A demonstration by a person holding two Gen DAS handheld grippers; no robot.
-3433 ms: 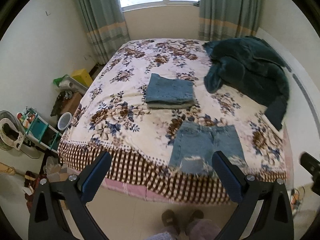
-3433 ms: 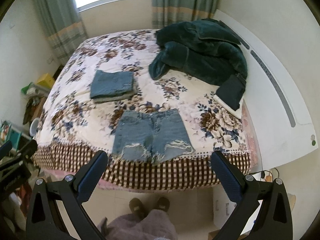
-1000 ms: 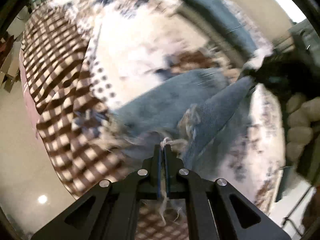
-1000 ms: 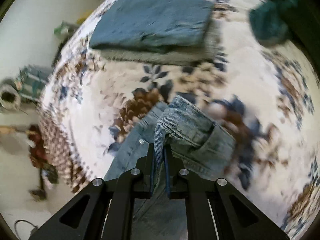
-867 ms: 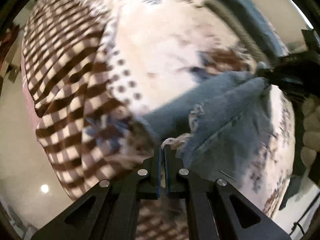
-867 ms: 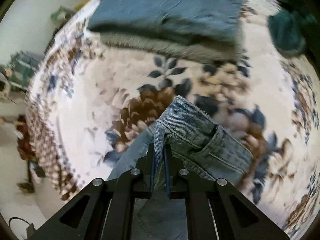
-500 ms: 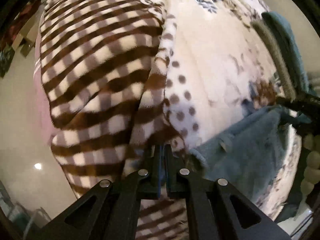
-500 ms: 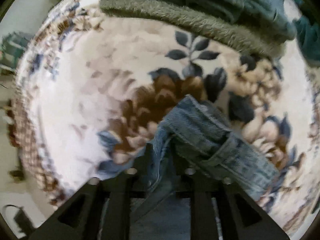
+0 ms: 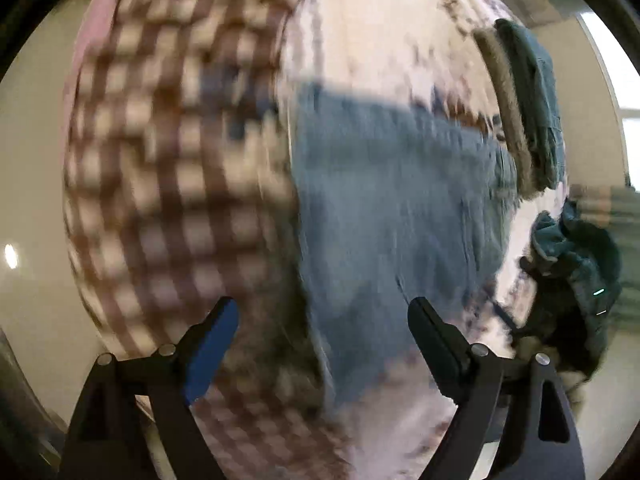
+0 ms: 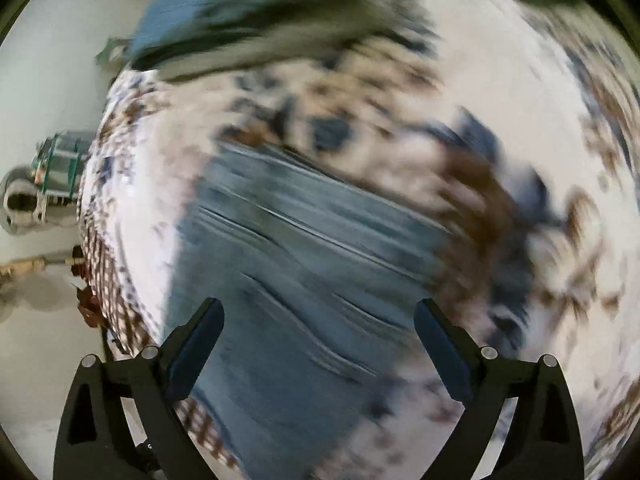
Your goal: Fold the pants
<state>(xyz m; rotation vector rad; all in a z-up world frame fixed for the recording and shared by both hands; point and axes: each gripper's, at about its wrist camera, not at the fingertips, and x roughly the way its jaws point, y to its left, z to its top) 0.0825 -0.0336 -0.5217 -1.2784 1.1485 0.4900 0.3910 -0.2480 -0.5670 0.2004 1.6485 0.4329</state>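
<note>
The light blue denim shorts (image 9: 392, 208) lie folded in half on the flowered bedspread (image 9: 360, 32) near the bed's checked edge. They also show in the right wrist view (image 10: 304, 264). My left gripper (image 9: 322, 320) is open and empty just above the shorts' hem end. My right gripper (image 10: 318, 320) is open and empty above the shorts. Both views are blurred by motion.
A stack of folded clothes (image 9: 524, 108) lies beyond the shorts and also shows in the right wrist view (image 10: 256, 8). A dark teal jacket (image 9: 576, 264) lies to the right. The checked bed border (image 9: 160, 152) drops to the floor (image 9: 28, 184). Clutter (image 10: 52, 176) stands beside the bed.
Both grippers have opened and let go of the shorts, which now lie folded in half on the bed. Both grippers have pulled back from the cloth.
</note>
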